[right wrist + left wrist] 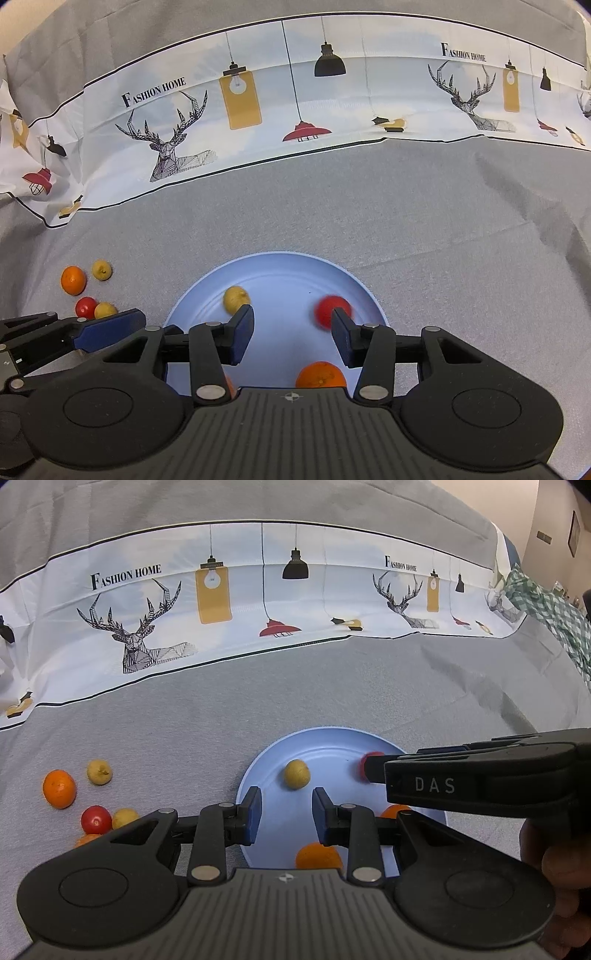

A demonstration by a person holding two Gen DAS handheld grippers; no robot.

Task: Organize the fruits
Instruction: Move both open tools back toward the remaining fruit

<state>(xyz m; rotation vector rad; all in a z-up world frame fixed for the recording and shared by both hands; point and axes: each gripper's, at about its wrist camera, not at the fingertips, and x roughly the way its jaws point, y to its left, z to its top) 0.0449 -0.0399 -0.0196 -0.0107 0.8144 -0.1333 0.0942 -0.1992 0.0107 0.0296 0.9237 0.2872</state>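
Fruits (235, 298) on blue plate (280, 273)

This looks like a home, likely a bedroom: a grey bedsheet (332, 686) with a printed band (258, 590) reading "Fashion Home" covers the surface, a checked cloth (546, 613) lies crumpled on it, and a framed picture (573, 533) hangs on the wall.

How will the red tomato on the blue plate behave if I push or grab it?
The red tomato looks round and smooth, so it would probably roll across the blue plate if nudged. Its glossy skin may slip between flat pads. It is likely soft, so a gentle squeeze seems wise.
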